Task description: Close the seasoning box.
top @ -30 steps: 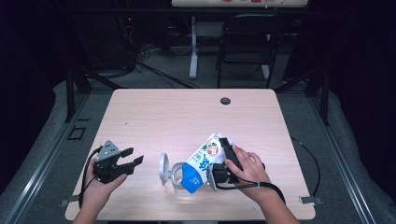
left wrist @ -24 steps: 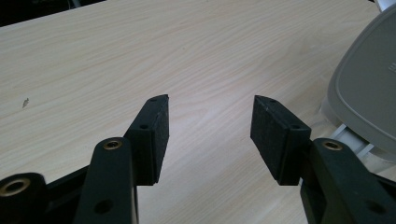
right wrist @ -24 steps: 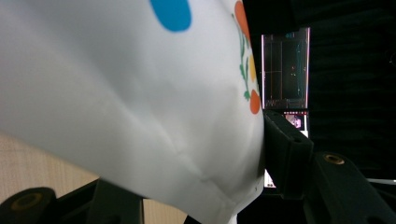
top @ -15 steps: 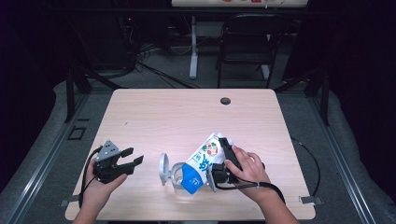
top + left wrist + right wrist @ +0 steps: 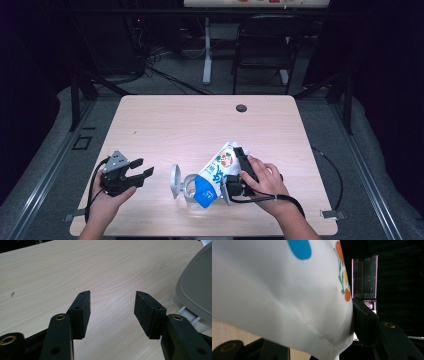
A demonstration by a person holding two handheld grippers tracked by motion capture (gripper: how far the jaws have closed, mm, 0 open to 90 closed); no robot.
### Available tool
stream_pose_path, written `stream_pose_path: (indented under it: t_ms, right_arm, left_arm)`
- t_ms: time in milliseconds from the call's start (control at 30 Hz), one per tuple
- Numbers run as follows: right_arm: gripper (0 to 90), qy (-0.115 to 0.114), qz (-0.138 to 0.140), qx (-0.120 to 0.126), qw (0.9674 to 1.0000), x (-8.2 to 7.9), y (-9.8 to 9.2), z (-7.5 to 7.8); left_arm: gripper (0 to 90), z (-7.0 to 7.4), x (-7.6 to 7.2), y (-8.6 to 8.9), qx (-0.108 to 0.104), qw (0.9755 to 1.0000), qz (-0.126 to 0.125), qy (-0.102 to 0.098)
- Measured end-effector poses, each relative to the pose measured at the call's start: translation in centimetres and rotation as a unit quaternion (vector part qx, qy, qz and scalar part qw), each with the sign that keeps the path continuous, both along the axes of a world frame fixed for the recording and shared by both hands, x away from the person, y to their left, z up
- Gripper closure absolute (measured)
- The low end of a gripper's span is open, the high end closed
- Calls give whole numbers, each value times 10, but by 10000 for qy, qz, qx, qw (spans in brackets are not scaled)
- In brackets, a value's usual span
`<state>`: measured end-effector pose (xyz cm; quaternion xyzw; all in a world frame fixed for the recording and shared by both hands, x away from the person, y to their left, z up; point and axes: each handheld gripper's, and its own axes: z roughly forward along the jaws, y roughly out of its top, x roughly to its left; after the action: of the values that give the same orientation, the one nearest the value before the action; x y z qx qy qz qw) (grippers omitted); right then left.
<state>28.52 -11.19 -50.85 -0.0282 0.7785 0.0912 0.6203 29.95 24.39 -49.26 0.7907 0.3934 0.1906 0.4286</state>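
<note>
Pouring looks to be the step in hand. From the high view, the right gripper (image 5: 231, 175) holds a white and blue pouch (image 5: 214, 173) tilted down toward a clear container (image 5: 191, 191) near the front edge of the table (image 5: 200, 125), with the container's grey hinged lid (image 5: 175, 181) standing open beside it. The pouch's blue end sits right at the container's mouth; whether anything is flowing cannot be told. The left gripper (image 5: 140, 174) rests well apart to the left, its 2 jaws spread and empty.

Left gripper view: the left gripper (image 5: 112, 305) points across bare wood, nothing between its pads, and the grey lid (image 5: 197, 290) shows at the right edge.

Right gripper view: the pouch (image 5: 282, 290) bulges between the right gripper's jaws, its creased wall pressed against the right pad (image 5: 364, 320), so the jaws are clamped on the pouch.

Judging from this, the next move calls for keeping the pouch's end over the container while tipping further; the left gripper could steady the container, which might otherwise slide or tip.
</note>
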Motion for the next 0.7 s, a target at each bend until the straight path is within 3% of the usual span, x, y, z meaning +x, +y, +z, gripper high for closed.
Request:
stream_pose_path:
  t_ms: [700]
  right_arm:
    - [509, -110, -10, -174, 9998, -2, 4, 5]
  left_arm:
    - [478, 1, -1, 0, 0, 10000, 3, -10]
